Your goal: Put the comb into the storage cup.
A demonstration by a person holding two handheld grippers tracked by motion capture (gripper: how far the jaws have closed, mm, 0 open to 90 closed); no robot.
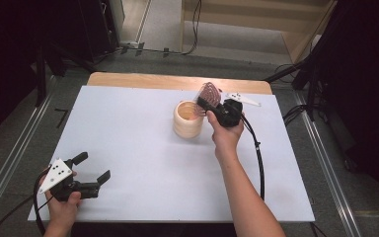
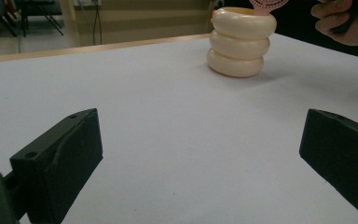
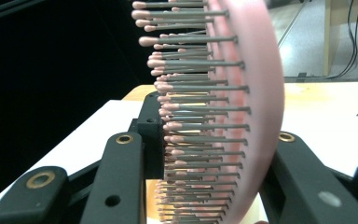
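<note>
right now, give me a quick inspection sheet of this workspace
surface: white table top, wood strip along the far edge.
job's things: pink hairbrush held above a cream ringed holder; brush head and bristles up.
clutter: nothing seen.
grippers: right tongs shut on the hairbrush; left tongs open, low over the near left corner.
cables: black cable trails from the right tongs across the table.
surroundings: grey floor, dark stands, floor cables beyond the table.
</note>
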